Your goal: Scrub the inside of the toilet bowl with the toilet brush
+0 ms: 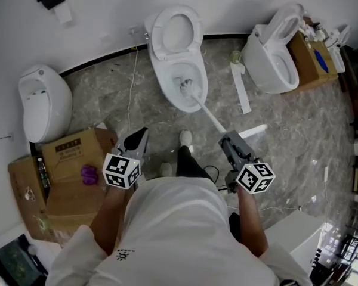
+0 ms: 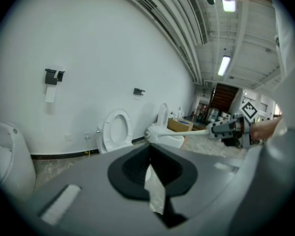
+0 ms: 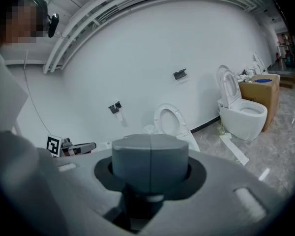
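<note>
Inside bowl (image 1: 161, 86), brush (image 1: 207, 114) (right claw (image 1: 227, 141) holding)

The person is holding both forearms forward and down, one hand-held gripper in each hand. The left hand-held gripper (image 1: 142, 133) is pointing ahead, its jaws pressing together with nothing between them. The right hand-held gripper (image 1: 225, 140) is angling forward and toward the left, its jaws clamping the handle of the toilet brush (image 1: 206, 113). The two hand-held grippers are sitting well apart, one on either side of the body
</note>
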`<act>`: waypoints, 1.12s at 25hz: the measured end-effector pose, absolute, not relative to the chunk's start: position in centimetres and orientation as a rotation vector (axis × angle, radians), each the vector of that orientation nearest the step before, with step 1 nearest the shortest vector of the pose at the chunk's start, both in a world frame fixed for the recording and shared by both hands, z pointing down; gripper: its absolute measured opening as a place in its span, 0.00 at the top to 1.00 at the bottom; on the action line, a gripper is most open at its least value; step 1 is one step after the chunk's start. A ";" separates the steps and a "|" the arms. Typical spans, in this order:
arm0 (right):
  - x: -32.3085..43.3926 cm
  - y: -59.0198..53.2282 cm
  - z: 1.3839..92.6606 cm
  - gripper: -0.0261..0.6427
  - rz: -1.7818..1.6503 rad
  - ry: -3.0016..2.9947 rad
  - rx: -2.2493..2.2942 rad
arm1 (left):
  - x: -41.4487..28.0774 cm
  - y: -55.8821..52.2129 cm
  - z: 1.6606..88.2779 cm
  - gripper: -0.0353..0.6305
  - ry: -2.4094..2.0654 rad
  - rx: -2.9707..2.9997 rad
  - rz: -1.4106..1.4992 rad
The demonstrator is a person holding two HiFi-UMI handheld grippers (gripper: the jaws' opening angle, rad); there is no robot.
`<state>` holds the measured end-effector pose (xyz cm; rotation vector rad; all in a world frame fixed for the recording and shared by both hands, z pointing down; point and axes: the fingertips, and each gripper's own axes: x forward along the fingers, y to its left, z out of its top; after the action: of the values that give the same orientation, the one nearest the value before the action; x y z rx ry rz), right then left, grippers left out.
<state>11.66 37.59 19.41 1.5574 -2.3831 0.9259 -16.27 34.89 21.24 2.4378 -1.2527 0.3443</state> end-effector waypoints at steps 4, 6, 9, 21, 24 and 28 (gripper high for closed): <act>12.3 34.5 19.7 0.74 0.934 -2.391 1.532 | -15.0 31.8 21.3 0.96 -1.249 2.462 0.376; 13.0 32.6 19.6 0.74 0.934 -2.400 1.516 | -14.1 29.9 21.0 0.96 -1.250 2.474 0.390; 14.1 29.6 19.7 0.74 0.939 -2.398 1.507 | -12.9 26.9 20.5 0.96 -1.269 2.470 0.395; 19.2 19.4 22.3 0.74 0.991 -2.358 1.459 | -7.9 18.0 20.8 0.96 -1.275 2.399 0.391; 20.3 17.2 23.7 0.74 0.999 -2.334 1.430 | -6.8 16.2 21.3 0.96 -1.297 2.377 0.396; 20.8 14.6 26.2 0.74 1.008 -2.303 1.350 | -5.3 14.0 22.2 0.96 -1.295 2.369 0.415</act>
<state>20.84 14.57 26.17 1.3505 -2.3033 1.0077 -5.32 14.01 22.16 2.3688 -1.2952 0.4155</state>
